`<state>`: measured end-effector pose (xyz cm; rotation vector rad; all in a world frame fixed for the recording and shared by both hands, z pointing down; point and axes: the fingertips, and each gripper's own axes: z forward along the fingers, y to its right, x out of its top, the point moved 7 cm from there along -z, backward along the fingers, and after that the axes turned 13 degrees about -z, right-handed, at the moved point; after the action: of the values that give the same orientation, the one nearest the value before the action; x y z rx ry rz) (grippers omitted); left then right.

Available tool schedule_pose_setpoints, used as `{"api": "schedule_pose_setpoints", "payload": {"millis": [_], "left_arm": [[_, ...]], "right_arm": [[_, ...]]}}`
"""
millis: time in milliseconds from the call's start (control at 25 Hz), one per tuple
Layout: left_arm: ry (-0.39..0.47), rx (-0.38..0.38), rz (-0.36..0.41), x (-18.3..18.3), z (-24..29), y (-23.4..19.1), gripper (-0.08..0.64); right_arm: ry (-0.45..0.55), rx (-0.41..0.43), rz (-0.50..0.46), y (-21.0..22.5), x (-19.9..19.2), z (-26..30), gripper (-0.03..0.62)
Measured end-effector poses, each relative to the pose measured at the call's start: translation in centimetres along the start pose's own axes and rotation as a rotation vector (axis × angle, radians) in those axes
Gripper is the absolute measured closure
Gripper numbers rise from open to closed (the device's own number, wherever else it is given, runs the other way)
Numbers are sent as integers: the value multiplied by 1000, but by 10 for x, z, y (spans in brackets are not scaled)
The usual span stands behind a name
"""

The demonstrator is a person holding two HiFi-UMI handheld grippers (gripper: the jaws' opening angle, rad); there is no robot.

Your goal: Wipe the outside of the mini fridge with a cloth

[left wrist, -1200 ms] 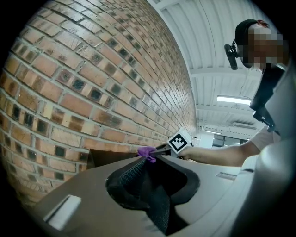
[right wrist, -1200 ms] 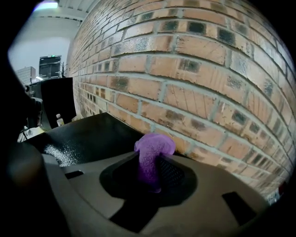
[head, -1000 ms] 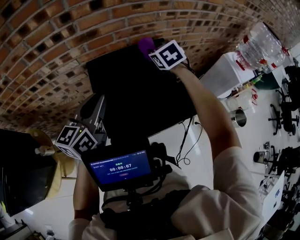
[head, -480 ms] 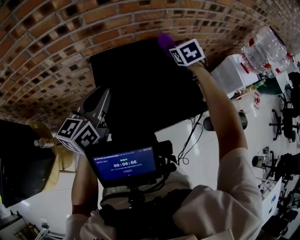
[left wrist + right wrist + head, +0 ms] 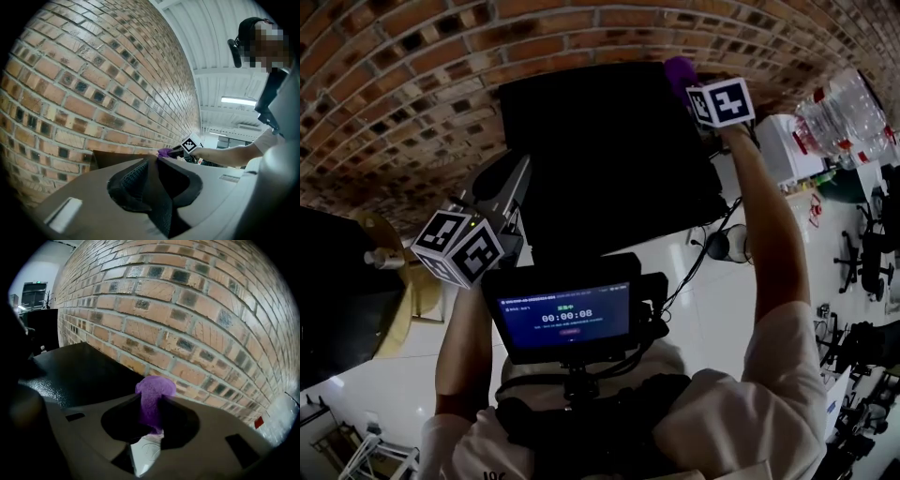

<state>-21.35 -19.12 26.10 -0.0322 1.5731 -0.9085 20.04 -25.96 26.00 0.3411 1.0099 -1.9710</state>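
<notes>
The black mini fridge [image 5: 609, 159] stands against the brick wall, seen from above. My right gripper [image 5: 684, 82] is over its far right corner, shut on a purple cloth [image 5: 678, 70]. In the right gripper view the cloth [image 5: 154, 397] bulges out between the jaws of the right gripper [image 5: 153, 404], just above the fridge's glossy top [image 5: 79, 371] near the wall. My left gripper [image 5: 519, 171] hangs level beside the fridge's left side. Seen in its own view, the left gripper [image 5: 151, 161] has its pads together with nothing in them. Beyond them lie the fridge's top edge [image 5: 112, 157] and the cloth [image 5: 165, 152].
A brick wall [image 5: 412, 84] runs right behind the fridge. A white stand [image 5: 783, 141] with a large water bottle [image 5: 844, 103] is to the right. Cables [image 5: 689, 267] trail on the white floor. A black box [image 5: 337, 319] and a wooden disc [image 5: 398, 300] sit at the left.
My right gripper has carried the purple cloth to the right along the back of the fridge's top. The left gripper has stayed where it was beside the fridge.
</notes>
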Motion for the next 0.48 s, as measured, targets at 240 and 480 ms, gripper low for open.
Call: {"api": "schedule_pose_setpoints", "payload": {"millis": [240, 480], "left_arm": [[12, 4, -21, -1, -13, -10, 508], [9, -14, -39, 0, -27, -23, 508]], "right_arm": [[61, -3, -37, -18, 24, -29, 480], [169, 52, -75, -71, 69, -53, 480]]}}
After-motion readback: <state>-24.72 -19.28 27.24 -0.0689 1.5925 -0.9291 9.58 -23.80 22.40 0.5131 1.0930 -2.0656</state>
